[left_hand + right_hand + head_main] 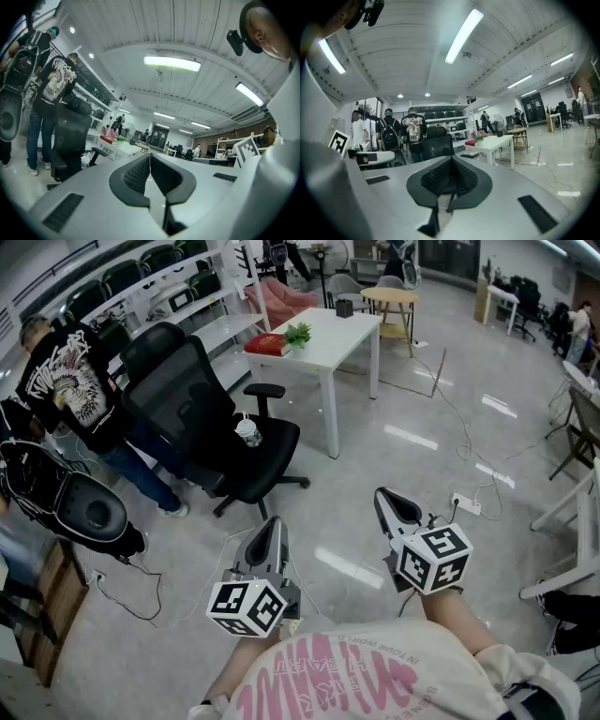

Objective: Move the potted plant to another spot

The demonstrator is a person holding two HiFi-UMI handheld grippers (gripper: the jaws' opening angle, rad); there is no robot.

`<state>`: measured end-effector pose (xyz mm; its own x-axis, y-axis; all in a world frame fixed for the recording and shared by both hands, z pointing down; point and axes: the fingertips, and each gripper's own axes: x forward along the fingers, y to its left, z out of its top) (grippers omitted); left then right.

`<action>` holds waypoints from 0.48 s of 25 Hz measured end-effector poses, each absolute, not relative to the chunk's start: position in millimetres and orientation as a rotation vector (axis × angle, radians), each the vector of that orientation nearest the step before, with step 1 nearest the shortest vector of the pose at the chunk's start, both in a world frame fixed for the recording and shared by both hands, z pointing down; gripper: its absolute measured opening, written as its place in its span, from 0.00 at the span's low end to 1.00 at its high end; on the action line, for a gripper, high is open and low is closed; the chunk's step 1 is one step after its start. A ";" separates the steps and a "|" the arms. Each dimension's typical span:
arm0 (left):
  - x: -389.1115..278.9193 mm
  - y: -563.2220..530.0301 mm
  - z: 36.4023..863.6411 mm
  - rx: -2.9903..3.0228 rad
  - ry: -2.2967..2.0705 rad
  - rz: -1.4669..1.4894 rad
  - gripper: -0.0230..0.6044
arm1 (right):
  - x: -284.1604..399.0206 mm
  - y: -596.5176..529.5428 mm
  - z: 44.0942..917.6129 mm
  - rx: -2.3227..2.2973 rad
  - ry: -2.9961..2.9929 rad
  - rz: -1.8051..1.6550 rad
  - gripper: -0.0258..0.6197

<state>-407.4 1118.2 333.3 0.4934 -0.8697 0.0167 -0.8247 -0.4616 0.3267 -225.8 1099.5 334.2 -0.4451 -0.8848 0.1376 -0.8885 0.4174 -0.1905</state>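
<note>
Two claws, left claw [275, 521] and right claw [383, 492], sit pinched together, empty, well apart from the potted plant [298, 334] beside the red book [268, 345] on the white surface [343, 326]; approach likely comes first, then opening up.

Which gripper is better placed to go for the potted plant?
Left, marginally: the potted plant sits nearly straight ahead of the left gripper, while the right gripper is offset sideways. Both are shut, empty and far from the white table.
</note>
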 end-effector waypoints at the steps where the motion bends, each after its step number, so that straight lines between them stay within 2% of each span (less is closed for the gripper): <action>1: -407.5 1117.7 335.4 2.449 -1.432 -0.217 0.08 | -225.7 1098.8 335.6 1.646 -2.630 0.367 0.06; 12: -402.8 1118.5 343.1 2.437 -1.448 -0.204 0.08 | -220.5 1100.2 337.0 1.624 -2.629 0.351 0.06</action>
<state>-402.8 1118.5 343.1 0.4824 -0.8755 0.0300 -0.8332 -0.4479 0.3243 -220.5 1100.2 337.0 -0.4542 -0.8790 0.1449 -0.8862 0.4292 -0.1744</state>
